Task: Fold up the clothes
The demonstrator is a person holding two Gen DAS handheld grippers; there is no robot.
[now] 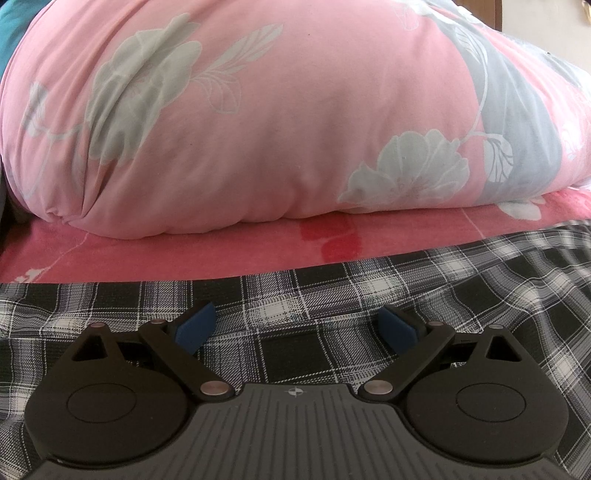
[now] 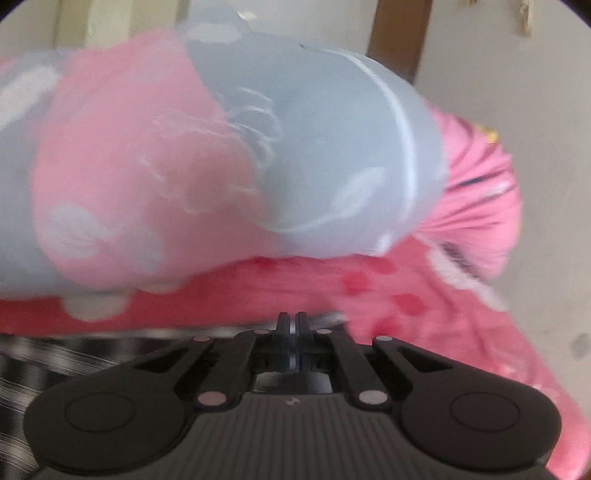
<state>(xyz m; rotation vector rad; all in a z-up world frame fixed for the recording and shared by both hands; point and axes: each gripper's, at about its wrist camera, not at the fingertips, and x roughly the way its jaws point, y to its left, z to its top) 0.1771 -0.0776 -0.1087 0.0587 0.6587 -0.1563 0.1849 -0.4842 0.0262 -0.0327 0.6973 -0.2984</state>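
A black-and-white plaid garment [image 1: 332, 295] lies spread on the pink bed sheet [image 1: 184, 251]. My left gripper [image 1: 297, 326] hovers low over it, open, its blue pads [image 1: 195, 326] wide apart with nothing between them. In the blurred right wrist view, my right gripper [image 2: 291, 319] has its fingers pressed together on the far edge of the plaid garment [image 2: 44, 362], where a strip of cloth [image 2: 328, 317] sits at the tips. The cloth streaks away to the lower left under the gripper.
A big pink quilt with grey flowers [image 1: 258, 110] is bundled just behind the garment and fills the far side of both views. A pink striped pillow [image 2: 476, 199] lies at the right by a pale wall [image 2: 546, 110]. Something teal [image 1: 11, 33] shows at far left.
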